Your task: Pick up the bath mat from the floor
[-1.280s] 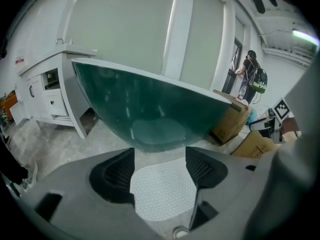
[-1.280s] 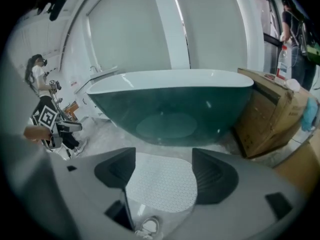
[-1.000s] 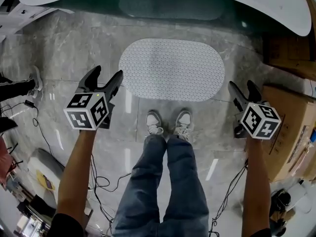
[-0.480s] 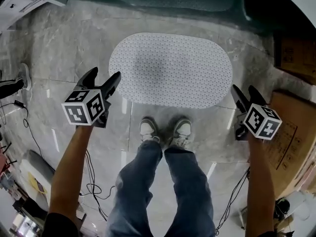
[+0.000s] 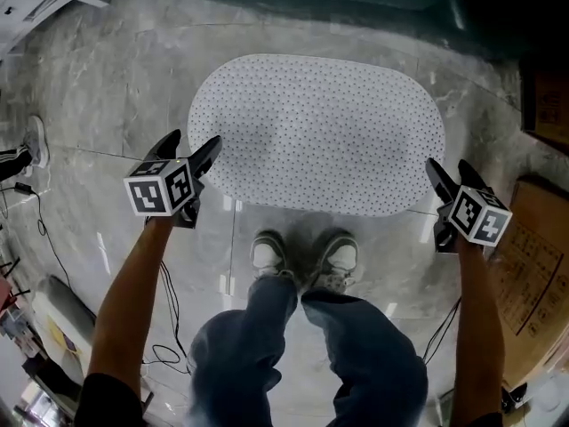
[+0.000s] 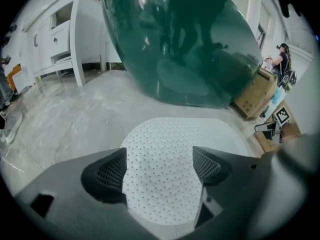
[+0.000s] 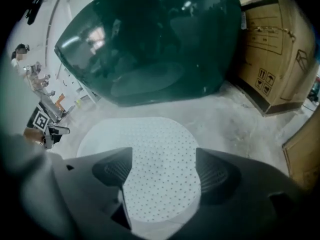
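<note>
A white oval bath mat (image 5: 316, 132) dotted with small holes lies flat on the grey marble floor. My left gripper (image 5: 189, 147) hovers over the mat's near left end, jaws opening wide with nothing pressed between them. My right gripper (image 5: 447, 173) hangs at the mat's near right end, jaws also opening and not gripping. In the left gripper view the mat (image 6: 172, 159) shows through the gap between the jaws. In the right gripper view the mat (image 7: 150, 159) lies below and ahead of the jaws. Neither gripper touches it.
The person's two sneakers (image 5: 302, 256) stand just in front of the mat. A dark green tub (image 6: 185, 44) rises beyond it. Cardboard boxes (image 5: 529, 256) stand at the right, cables (image 5: 169, 327) trail at the left, and white cabinets (image 6: 55, 39) stand far left.
Both grippers have come down and forward toward the mat's near ends. The mat looks larger as the head leans in, and the jaws have spread a little.
</note>
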{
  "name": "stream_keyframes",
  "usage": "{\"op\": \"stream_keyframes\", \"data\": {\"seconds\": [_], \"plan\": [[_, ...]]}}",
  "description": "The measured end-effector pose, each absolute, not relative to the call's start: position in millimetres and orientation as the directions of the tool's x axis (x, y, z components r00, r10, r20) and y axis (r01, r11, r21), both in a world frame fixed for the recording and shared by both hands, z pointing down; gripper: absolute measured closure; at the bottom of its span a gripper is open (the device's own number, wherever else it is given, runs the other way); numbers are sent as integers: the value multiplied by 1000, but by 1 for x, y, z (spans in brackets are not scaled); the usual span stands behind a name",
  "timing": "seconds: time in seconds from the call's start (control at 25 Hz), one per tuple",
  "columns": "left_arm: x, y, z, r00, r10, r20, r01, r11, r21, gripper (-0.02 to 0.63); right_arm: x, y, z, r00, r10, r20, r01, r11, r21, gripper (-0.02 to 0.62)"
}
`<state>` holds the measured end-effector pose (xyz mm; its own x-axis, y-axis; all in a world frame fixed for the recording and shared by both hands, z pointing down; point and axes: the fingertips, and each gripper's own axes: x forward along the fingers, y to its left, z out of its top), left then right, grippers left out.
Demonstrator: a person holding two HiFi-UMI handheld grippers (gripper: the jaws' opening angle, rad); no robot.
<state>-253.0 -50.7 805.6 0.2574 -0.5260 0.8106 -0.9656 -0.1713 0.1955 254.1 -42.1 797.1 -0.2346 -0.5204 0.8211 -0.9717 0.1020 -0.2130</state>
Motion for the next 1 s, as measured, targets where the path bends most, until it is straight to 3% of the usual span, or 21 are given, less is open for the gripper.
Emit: {"op": "stream_keyframes", "data": {"seconds": [0.48, 1.0], "plan": [[-310, -60, 896, 180, -453, 873, -982, -131, 135, 147, 271, -42, 898, -205, -454, 867, -979, 95, -181, 166], [-318, -68, 943, 115, -426, 897, -993, -51, 103, 137, 303, -59, 937, -105, -405, 908, -993, 95, -72, 162]]}}
